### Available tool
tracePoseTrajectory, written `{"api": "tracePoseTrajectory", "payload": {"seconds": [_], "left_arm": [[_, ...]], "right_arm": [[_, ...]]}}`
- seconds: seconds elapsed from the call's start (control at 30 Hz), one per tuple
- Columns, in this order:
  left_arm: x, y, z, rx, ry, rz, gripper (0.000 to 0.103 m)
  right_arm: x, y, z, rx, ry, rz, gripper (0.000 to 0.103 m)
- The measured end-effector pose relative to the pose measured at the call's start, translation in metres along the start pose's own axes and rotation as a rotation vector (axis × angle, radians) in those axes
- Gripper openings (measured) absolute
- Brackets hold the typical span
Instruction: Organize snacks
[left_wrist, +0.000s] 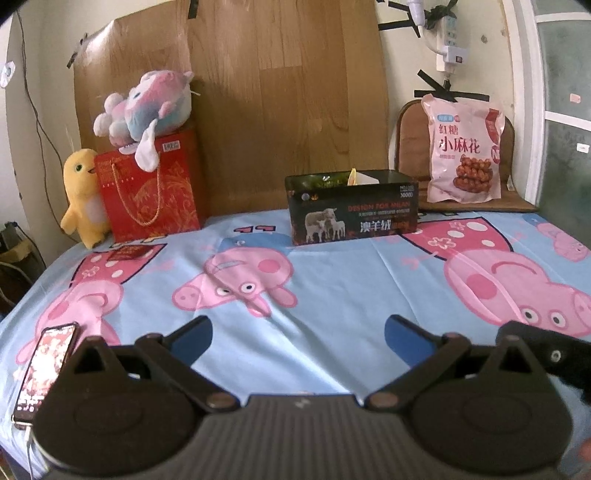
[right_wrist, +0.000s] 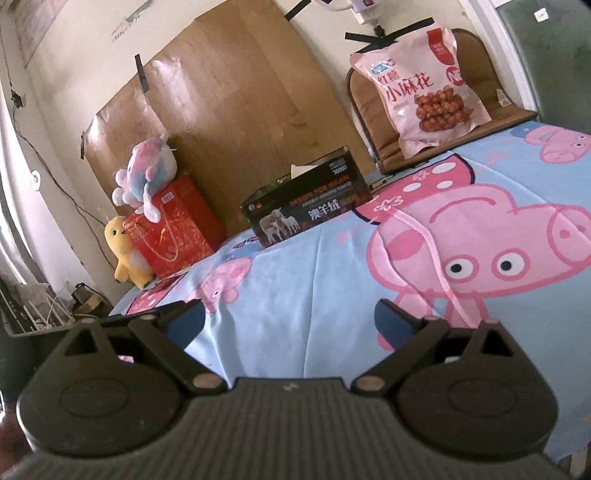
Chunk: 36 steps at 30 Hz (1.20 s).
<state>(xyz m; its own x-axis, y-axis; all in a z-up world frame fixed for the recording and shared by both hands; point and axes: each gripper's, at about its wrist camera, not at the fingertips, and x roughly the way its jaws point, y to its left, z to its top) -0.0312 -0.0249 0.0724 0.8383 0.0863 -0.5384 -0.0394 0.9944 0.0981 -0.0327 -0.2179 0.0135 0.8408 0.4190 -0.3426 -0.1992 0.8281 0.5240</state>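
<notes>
A dark open-topped box (left_wrist: 352, 210) (right_wrist: 306, 206) stands at the far side of the cartoon-pig tablecloth (left_wrist: 332, 295) (right_wrist: 314, 295), with yellow and white packets showing inside it. A pink snack bag (left_wrist: 463, 151) (right_wrist: 421, 96) leans upright on a chair at the back right. My left gripper (left_wrist: 297, 338) hovers open over the cloth near the front edge, nothing between its blue pads. My right gripper (right_wrist: 290, 321) is open too and holds nothing. Part of the right gripper's black body (left_wrist: 546, 354) shows at the right of the left wrist view.
A red gift bag (left_wrist: 151, 192) (right_wrist: 177, 229) with a pink plush toy (left_wrist: 147, 107) (right_wrist: 147, 170) on top stands back left, a yellow plush (left_wrist: 81, 195) (right_wrist: 125, 254) beside it. A phone (left_wrist: 40, 369) lies at the front left. A brown board (left_wrist: 277, 92) leans on the wall.
</notes>
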Motion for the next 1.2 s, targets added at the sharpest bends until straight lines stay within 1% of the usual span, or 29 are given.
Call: {"api": "tracePoseTrajectory", "payload": {"seconds": [0.13, 0.23, 0.3, 0.43, 0.63, 0.9, 1.2], "left_arm": [[-0.001, -0.002, 0.000, 0.018, -0.022, 0.049, 0.103], [0.001, -0.003, -0.002, 0.034, -0.023, 0.093, 0.103], [0.004, -0.002, -0.002, 0.029, -0.011, 0.088, 0.103], [0.013, -0.001, -0.004, 0.021, 0.040, 0.075, 0.103], [0.025, 0.003, -0.007, -0.002, 0.095, 0.056, 0.103], [0.043, 0.008, -0.009, -0.018, 0.136, 0.048, 0.103], [0.058, 0.012, -0.008, -0.025, 0.163, 0.050, 0.103]], "right_arm": [[-0.001, -0.001, 0.000, 0.007, -0.009, -0.005, 0.101], [-0.003, 0.003, -0.001, -0.021, -0.033, -0.015, 0.101], [-0.004, 0.006, -0.001, -0.044, -0.047, -0.022, 0.101], [-0.003, 0.009, -0.001, -0.070, -0.055, -0.032, 0.102], [0.004, 0.007, -0.001, -0.062, -0.042, -0.048, 0.103], [0.018, 0.004, -0.002, -0.049, -0.013, -0.063, 0.103], [0.032, 0.000, -0.003, -0.039, 0.012, -0.068, 0.103]]}}
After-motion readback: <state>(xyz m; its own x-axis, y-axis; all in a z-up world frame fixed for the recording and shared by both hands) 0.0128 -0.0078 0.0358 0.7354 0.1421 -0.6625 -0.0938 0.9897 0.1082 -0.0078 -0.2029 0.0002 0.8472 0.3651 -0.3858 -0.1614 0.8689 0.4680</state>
